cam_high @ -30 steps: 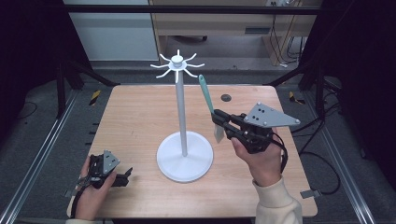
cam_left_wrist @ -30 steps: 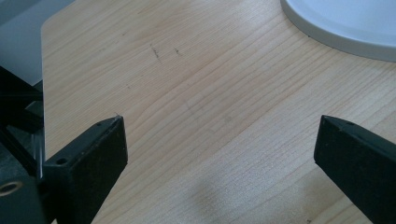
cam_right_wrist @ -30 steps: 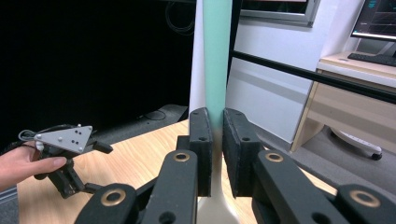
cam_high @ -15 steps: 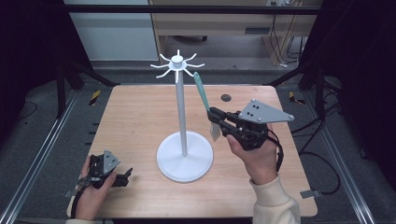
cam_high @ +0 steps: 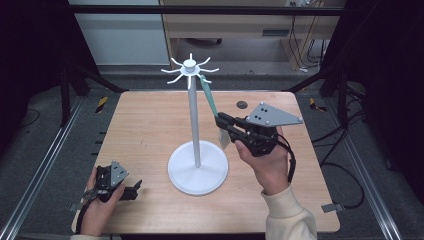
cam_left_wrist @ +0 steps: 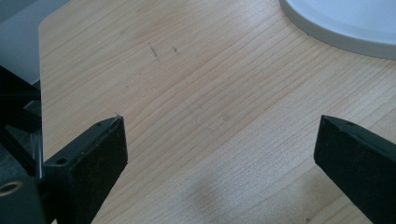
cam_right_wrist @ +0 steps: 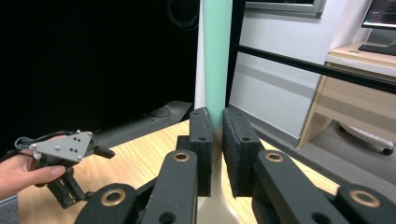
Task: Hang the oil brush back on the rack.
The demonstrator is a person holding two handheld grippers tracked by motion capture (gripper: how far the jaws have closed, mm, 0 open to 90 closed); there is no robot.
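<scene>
A wooden table (cam_high: 150,125) is carrying a white hook stand (cam_high: 196,125), with grey floor and a desk beyond. The right gripper (cam_high: 223,126) is clamping a green-handled spatula (cam_high: 209,96); the left gripper (cam_high: 134,186) is resting spread apart on the wood.

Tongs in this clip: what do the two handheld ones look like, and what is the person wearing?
Both are black two-jaw tongs. The right tongs carry a large grey three-cornered plate with dark dots, black linkage arms with brass-coloured pivots, and a black cable. The left tongs bear a smaller grey plate. A cream ribbed sleeve cuff covers the right wrist.
</scene>
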